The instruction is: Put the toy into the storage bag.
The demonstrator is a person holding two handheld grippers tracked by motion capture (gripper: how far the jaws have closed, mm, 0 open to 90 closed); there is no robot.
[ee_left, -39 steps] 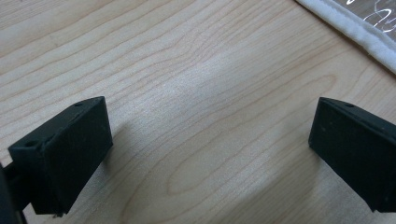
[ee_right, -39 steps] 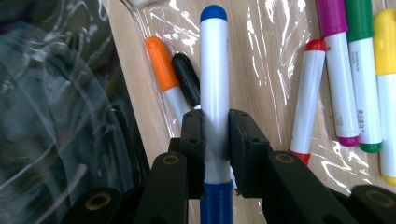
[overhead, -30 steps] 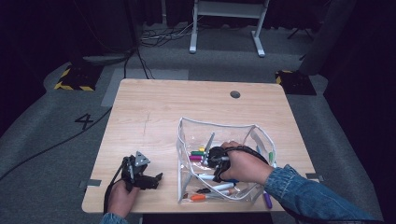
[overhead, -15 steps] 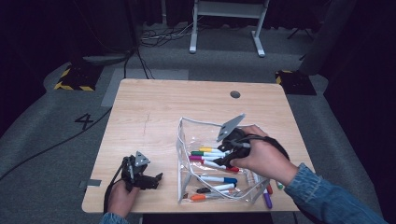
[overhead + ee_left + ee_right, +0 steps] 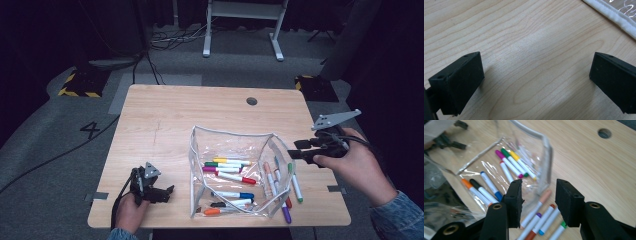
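The clear plastic pouch [image 5: 232,172] lies on the near right part of the wooden table [image 5: 165,125], its white-edged mouth propped wide and facing up, likely so that markers can be dropped straight in. Several markers [image 5: 227,165] already lie inside on its floor: a green, yellow and magenta cluster, a red-capped one, and blue, black and orange ones nearer the person. A few more markers [image 5: 292,182] lie loose on the wood just beside the pouch's right wall, within easy reach of the next pick.

The right gripper [image 5: 300,149] hangs above the table's right edge, well clear of the pouch, its jaws apart with nothing between them after closing a little just now; its own view looks down on the loose markers [image 5: 541,220]. The left gripper [image 5: 165,192] rests at the near left, close to the pouch's left wall, perhaps ready to steady it, though that is hard to tell; its jaws stand wide apart over bare wood.
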